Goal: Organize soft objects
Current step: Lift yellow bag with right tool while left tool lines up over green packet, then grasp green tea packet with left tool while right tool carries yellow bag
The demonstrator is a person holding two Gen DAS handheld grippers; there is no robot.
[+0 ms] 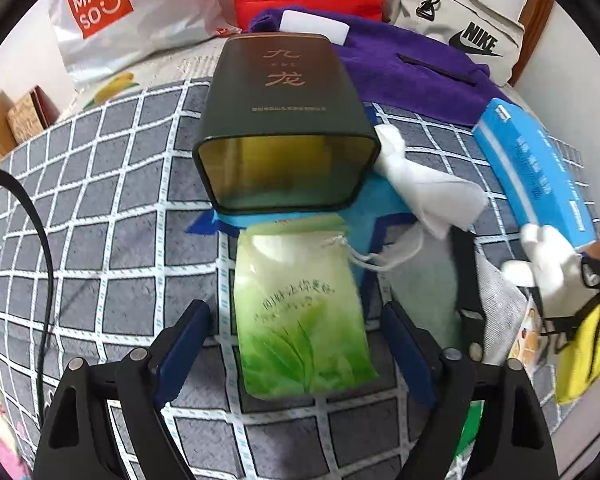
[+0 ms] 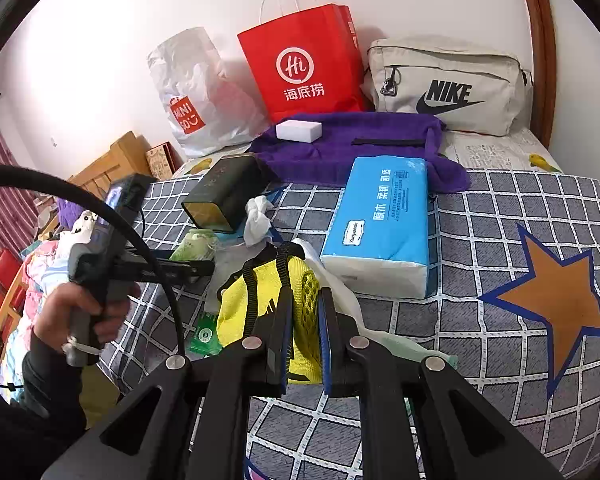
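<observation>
In the left wrist view a green drawstring pouch with a leaf print lies flat on the checked blanket. My left gripper is open and straddles it, with a gap on each side of the pouch. Just beyond stands a dark green tin on its side, its open mouth facing me. A white cloth lies to the tin's right. My right gripper is shut on a yellow mesh bag with black straps. The left gripper, held by a hand, also shows in the right wrist view.
A blue tissue pack lies right of the pile. Behind it a purple towel carries a white block. A Miniso plastic bag, a red paper bag and a beige Nike bag stand against the wall.
</observation>
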